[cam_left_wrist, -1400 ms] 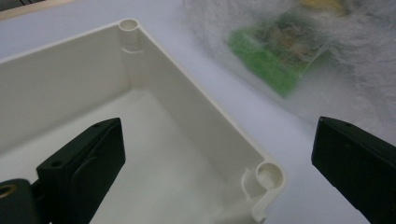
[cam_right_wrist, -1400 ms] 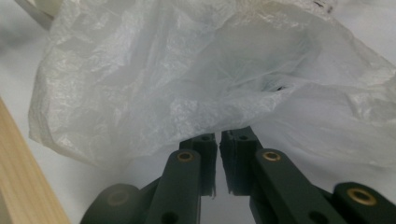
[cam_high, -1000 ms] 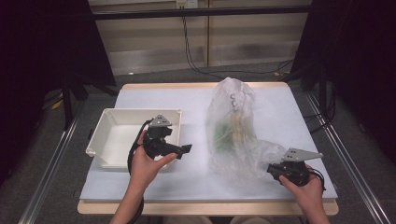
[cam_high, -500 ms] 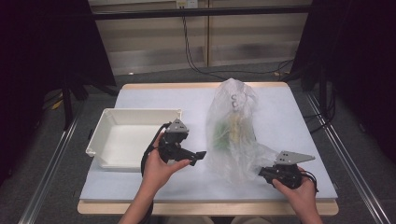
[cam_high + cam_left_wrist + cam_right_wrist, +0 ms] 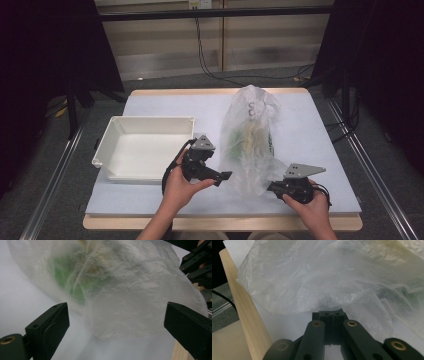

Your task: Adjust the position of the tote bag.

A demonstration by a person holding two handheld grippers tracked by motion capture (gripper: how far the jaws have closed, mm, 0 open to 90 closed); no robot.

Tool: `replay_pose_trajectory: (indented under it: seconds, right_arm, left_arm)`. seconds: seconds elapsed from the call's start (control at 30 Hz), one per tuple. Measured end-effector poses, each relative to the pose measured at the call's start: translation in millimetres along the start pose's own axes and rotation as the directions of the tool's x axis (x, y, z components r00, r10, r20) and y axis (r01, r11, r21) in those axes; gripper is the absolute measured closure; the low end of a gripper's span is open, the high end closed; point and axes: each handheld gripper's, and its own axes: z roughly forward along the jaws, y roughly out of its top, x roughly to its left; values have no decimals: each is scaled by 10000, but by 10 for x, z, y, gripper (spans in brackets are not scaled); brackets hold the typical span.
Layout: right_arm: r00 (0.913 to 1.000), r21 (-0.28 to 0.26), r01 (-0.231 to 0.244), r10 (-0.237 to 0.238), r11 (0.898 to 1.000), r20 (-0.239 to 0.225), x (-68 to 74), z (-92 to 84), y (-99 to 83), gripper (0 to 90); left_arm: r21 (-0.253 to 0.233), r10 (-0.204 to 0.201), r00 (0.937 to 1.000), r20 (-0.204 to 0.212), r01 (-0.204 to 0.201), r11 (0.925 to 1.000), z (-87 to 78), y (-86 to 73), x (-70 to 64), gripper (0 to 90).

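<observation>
bag: clear plastic bag [image 5: 250, 145] of greens lies mid-table, long axis near-to-far | right: my right gripper [image 5: 272, 188] is clamped on its near right corner | left: my left gripper [image 5: 225, 176], jaws wide and empty, sits just left of the bag's near end.

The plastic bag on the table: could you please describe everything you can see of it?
The plastic bag is thin, crinkled and translucent, with faint dark print near its top. It stands loosely upright on the pale table, right of the white tray, bunched at the top and spreading at the base. Something green and yellowish shows blurrily inside; what it is cannot be told. The right tool is shut on a fold at its lower right corner. The left tool is open, jaws apart before the bag's lower left, not touching it.
</observation>
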Motion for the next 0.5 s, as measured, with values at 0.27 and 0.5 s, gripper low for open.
replay_pose_trajectory:
  seconds: [0.27, 0.5]
  right_arm:
    - [9994, 187, 258, -254, 9995, -238, 95, 125, 44, 900]
    - [9969, 310, 627, -611, 9976, -505, 182, 259, 99, 900]
  left_arm:
    - [48, -238, 9997, 71, 237, 9997, 32, -44, -78, 53]
    - [60, -657, 9978, 109, 656, 9978, 96, -103, -87, 43]
